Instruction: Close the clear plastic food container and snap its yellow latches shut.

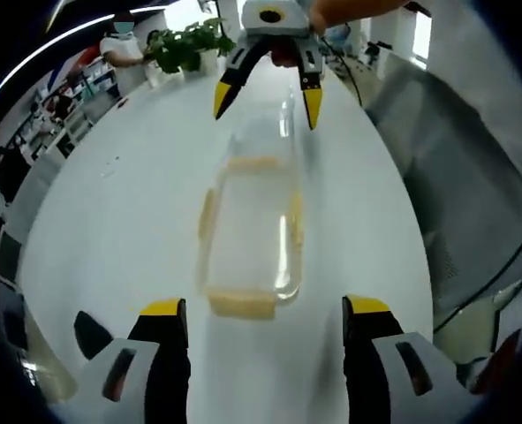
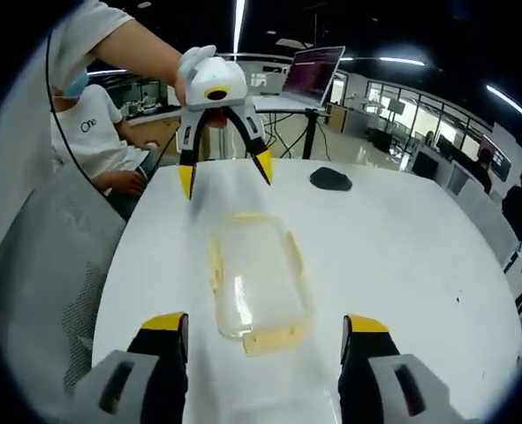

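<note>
Item: clear rectangular plastic food container [image 1: 253, 231] with pale yellow latches [image 1: 240, 305] on its sides, lying flat on a white oval table [image 1: 110, 230]. Nothing is visible inside it through the clear plastic; whether the lid is fully seated cannot be told.

Position: about mid-table between the two grippers, touching neither. In the left gripper view its long axis runs from near to far, one short end with a yellow latch toward the left gripper [image 1: 265, 309], the other toward the right gripper [image 1: 265, 99].

Surroundings: bare tabletop on all sides of the container, with the table edges well apart from it. A small dark flat object [image 2: 331, 179] lies at the far right in the right gripper view; a green potted plant [image 1: 185, 46] stands at the far edge in the left gripper view (people sit beyond the table).

Grippers: both yellow-tipped pairs of jaws stand wide apart, holding nothing. The right gripper [image 2: 265, 322] faces the left gripper [image 2: 226, 177] across the container.
</note>
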Demonstrator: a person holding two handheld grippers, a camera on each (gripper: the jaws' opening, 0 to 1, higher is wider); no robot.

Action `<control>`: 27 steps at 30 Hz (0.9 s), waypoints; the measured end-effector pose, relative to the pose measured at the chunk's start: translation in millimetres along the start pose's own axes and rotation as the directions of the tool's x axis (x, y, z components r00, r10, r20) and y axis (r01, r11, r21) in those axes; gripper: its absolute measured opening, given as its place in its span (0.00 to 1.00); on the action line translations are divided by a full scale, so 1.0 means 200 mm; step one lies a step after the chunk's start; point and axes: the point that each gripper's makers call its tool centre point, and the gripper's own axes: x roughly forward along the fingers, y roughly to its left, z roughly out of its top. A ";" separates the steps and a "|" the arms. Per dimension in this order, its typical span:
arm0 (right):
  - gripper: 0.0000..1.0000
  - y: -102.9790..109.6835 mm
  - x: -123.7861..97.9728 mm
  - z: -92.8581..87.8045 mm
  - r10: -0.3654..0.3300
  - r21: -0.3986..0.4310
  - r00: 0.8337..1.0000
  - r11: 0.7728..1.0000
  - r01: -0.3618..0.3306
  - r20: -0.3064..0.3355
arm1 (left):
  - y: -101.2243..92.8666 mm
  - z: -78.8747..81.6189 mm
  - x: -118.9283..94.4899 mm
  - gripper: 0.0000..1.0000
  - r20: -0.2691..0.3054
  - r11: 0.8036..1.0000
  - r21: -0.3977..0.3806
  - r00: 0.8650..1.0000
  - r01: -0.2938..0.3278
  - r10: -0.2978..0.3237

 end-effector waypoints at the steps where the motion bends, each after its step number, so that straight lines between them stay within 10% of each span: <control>1: 0.70 -0.01 0.00 0.00 -0.002 0.001 1.000 1.000 0.002 0.000 | 0.01 0.00 0.00 0.70 -0.001 1.000 0.000 1.000 -0.003 0.003; 27: 0.61 -0.02 0.09 -0.08 0.051 -0.055 0.995 0.997 -0.056 -0.085 | 0.05 -0.03 0.09 0.61 -0.040 0.998 0.043 0.998 0.039 -0.038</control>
